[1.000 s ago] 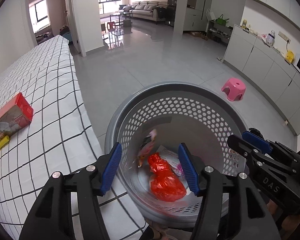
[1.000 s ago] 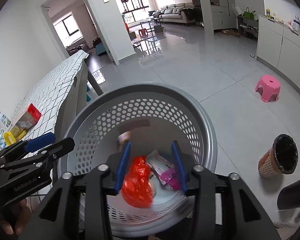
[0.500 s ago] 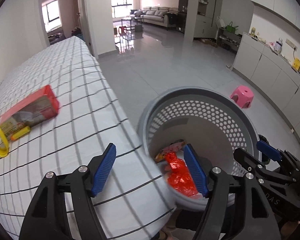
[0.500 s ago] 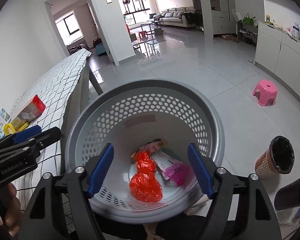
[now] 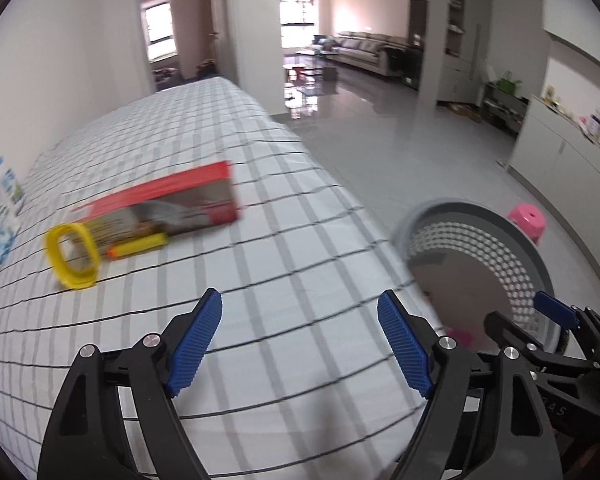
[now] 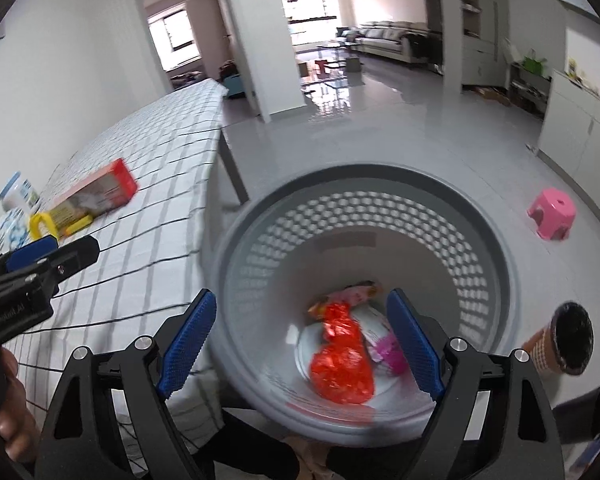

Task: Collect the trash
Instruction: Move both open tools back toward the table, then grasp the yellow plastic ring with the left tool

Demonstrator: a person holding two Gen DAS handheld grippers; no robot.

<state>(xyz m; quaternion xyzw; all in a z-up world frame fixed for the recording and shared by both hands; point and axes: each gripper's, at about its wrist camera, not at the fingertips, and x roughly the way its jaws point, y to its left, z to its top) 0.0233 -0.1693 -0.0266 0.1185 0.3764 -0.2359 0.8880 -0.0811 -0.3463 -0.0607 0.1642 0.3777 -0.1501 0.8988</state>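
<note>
left tongs [image 5: 300, 344] opening, empty, over checked tabletop [image 5: 260, 248], red box [image 5: 172, 208] ahead-left, right tongs [image 6: 300, 344] opening, empty, above basket [image 6: 512, 280], red bag [image 6: 340, 360] below

I see a pink stool [image 6: 551, 213] on the grey floor [image 6: 400, 136]. Well beyond the stool stands a beige sofa [image 6: 384, 40]; nearer than the stool, what looks like a brown cup [image 6: 560, 344].

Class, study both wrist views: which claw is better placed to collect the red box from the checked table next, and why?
Left. The left claw hangs over the table, empty and opening, facing the red box. The right claw faces the basket.
</note>
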